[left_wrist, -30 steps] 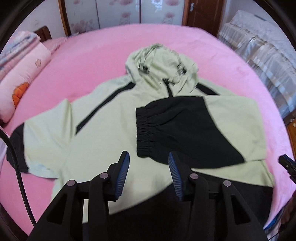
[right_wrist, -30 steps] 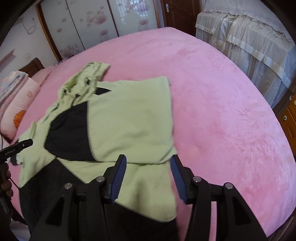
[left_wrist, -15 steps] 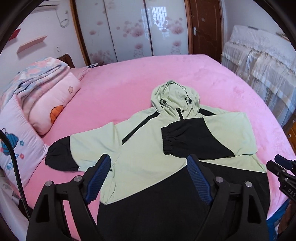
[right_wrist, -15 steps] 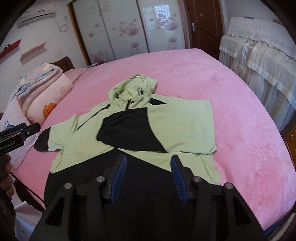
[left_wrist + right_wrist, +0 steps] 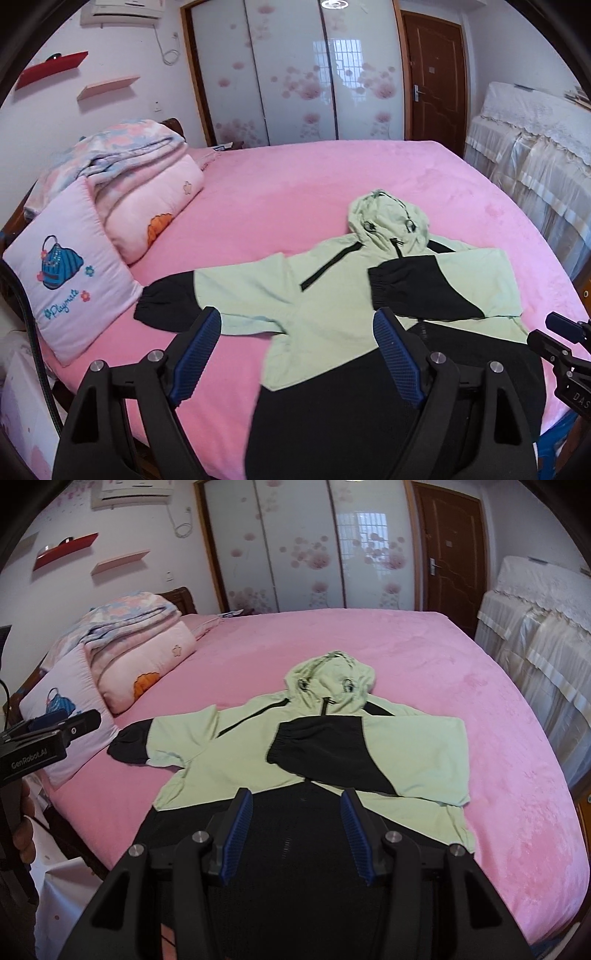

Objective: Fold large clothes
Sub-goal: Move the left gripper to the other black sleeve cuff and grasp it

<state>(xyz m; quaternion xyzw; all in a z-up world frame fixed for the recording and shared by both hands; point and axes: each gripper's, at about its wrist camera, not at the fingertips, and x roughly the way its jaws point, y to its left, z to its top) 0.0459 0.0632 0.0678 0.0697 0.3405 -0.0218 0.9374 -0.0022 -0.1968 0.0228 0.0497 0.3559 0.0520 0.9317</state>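
Both my tongs hung empty above the hoodie (image 5: 332, 295).
It lay flat on the pink bed (image 5: 295, 192), one sleeve folded across; left tongs (image 5: 295, 354) gaped wide, right tongs (image 5: 295, 830) part-open.

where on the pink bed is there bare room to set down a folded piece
Bare pink bedspread lies between the light green and black hooded jacket and the wardrobe end, and along its right side. The left edge is crowded with the pillows and folded floral quilt.
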